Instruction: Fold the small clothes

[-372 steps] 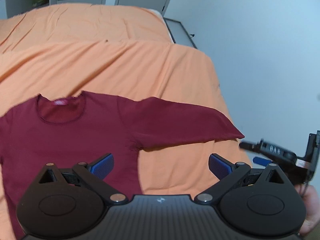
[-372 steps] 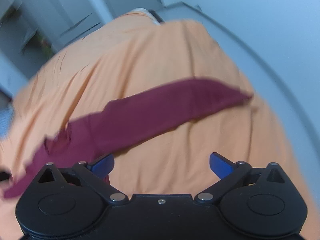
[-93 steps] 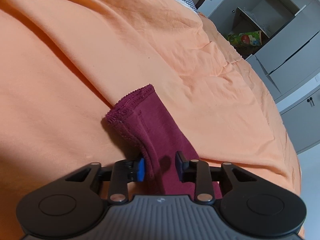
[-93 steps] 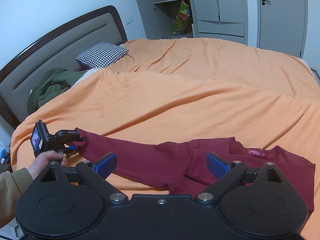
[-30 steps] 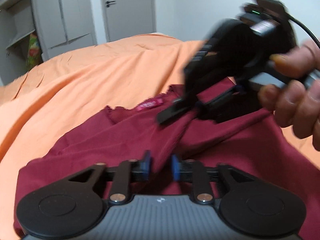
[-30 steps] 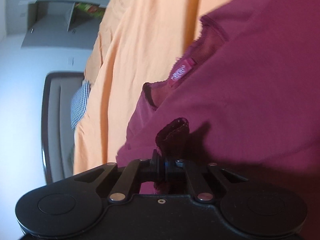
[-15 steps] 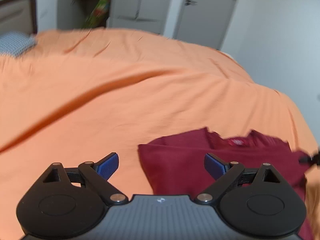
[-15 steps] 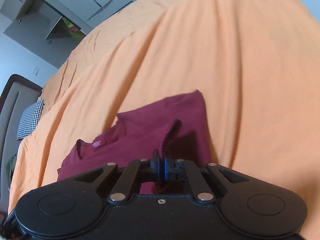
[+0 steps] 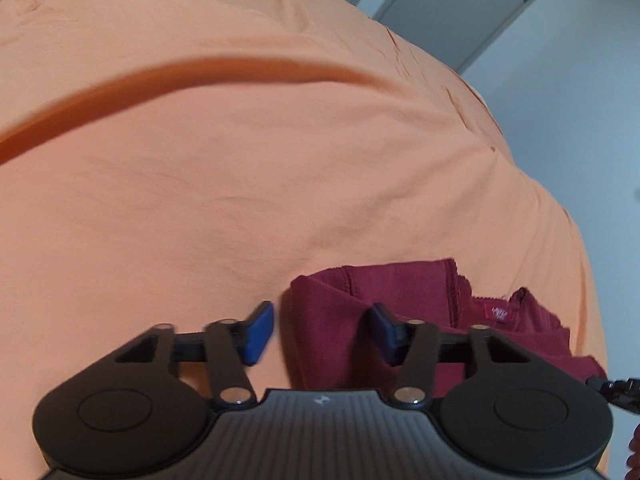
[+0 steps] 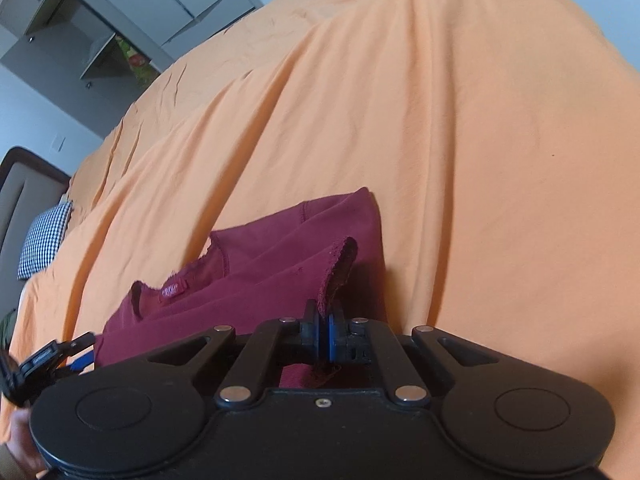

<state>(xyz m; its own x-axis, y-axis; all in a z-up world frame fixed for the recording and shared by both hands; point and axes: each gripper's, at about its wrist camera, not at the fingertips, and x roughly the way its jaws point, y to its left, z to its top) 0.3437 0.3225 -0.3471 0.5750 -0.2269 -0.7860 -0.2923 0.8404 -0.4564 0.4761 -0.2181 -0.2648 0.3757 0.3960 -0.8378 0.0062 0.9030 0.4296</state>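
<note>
A dark red long-sleeved shirt (image 9: 400, 284) lies partly folded on the orange bed cover (image 9: 240, 160), neck label up. My left gripper (image 9: 322, 332) stands over the shirt's folded left edge. Its jaws are closing with that edge between them; the left pad has bare cover beside it and does not touch the cloth. In the right wrist view the shirt (image 10: 280, 248) lies just ahead, and my right gripper (image 10: 323, 336) is shut on a sleeve end that sticks up above its pads. The right gripper's tip (image 9: 616, 390) shows at the left view's right edge.
The orange cover (image 10: 480, 160) spreads in every direction around the shirt. A checked pillow (image 10: 44, 236) lies by the headboard at far left. Grey wardrobes with an open shelf (image 10: 100, 52) and a door (image 9: 460, 4) stand beyond the bed.
My left gripper let go of the cloth, opened wide, swung to the shirt's left edge and has narrowed again. My right gripper carried the sleeve end across the shirt, then held still.
</note>
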